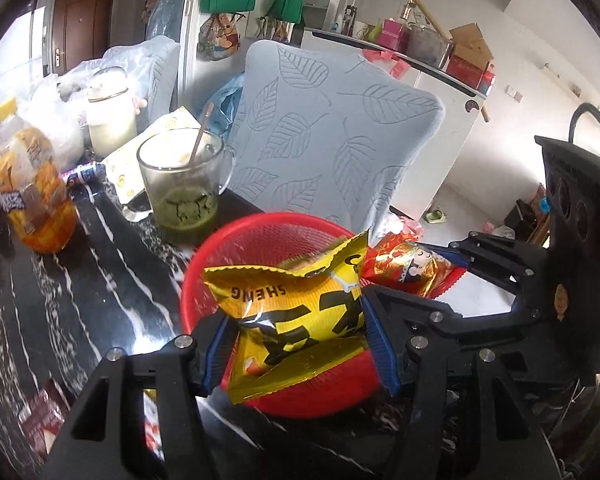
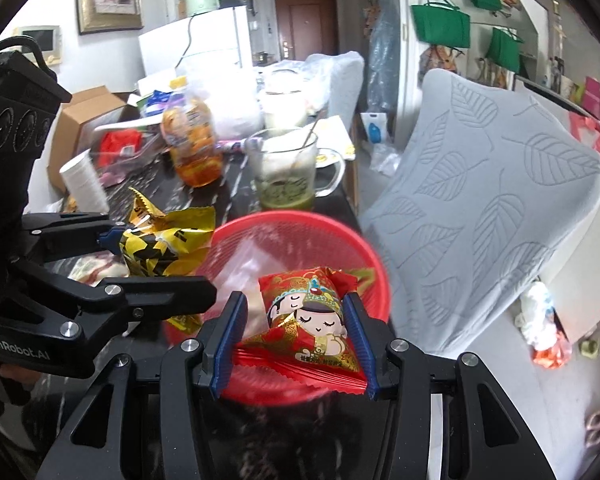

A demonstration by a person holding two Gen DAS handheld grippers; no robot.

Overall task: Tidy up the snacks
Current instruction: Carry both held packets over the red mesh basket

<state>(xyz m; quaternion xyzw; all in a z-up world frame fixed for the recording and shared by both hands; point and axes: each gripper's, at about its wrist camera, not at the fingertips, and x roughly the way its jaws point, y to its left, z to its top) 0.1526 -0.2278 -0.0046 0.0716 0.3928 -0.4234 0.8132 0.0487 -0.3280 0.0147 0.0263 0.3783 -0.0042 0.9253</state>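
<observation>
Left claw (image 1: 296,332) clenched on yellow snack bag (image 1: 296,304), bag hanging over red basket (image 1: 196,280) just ahead and below. Right claw (image 2: 296,336) clenched on red snack packet (image 2: 312,320), above same basket's near rim. Glass mug (image 2: 288,172) with green drink beyond basket on surface (image 1: 60,280). Risk: both claws crowd one basket, could collide; packet dropped at rim could slide off; overreach could knock mug.

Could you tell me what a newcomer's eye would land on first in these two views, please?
First, the yellow snack bag pinched in the left hand-held gripper above the red mesh basket. Beside it, the right hand-held gripper clamps a red cartoon-printed packet over the same basket. Behind stands a glass mug with green dregs, on the dark marbled table.
</observation>
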